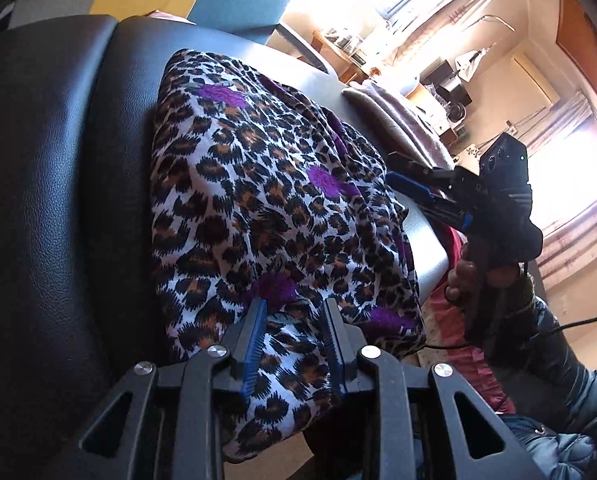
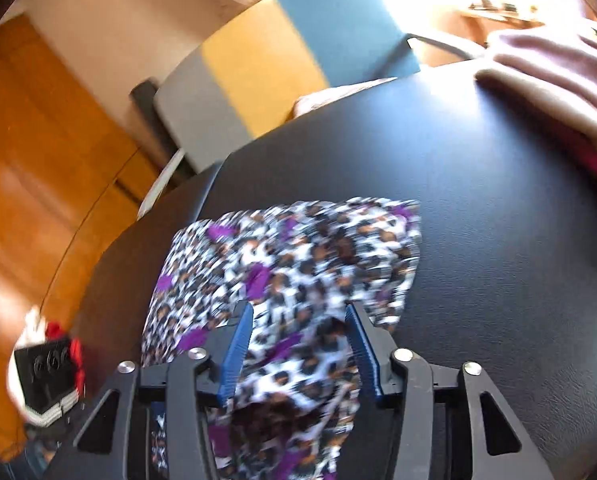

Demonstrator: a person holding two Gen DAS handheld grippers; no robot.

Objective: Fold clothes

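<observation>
From your left wrist camera, the black padded surface (image 1: 58, 200) fills the left side, with a seam running down it. The leopard-print garment (image 1: 266, 208) lies folded across the middle of that surface, its purple flowers sharp here, and its near end spills over the surface's near edge under your left gripper (image 1: 294, 320). Your left jaws stand moderately apart above the cloth, nothing pinched between them. To the right this view catches what the other cannot: your right gripper (image 1: 412, 176) seen from the side at the garment's right border, beside the surface's right edge, with your right hand (image 1: 474, 276) gripping the handle. From this angle you cannot tell how far those jaws are parted. A folded pinkish cloth (image 1: 394, 116) lies on the far right part of the surface.

From your right wrist camera, motion-blurred, the orange wooden door (image 2: 38, 152) is at left and the yellow-and-blue chair (image 2: 298, 40) stands beyond the far edge. The garment (image 2: 290, 264) sits toward the near edge of the black surface (image 2: 498, 200), hanging over it beneath your right gripper (image 2: 300, 316), whose jaws are wide with the cloth lying loose between them, not clamped. To the right of the garment the surface is bare up to the pinkish cloth (image 2: 558, 80) at the far right corner
</observation>
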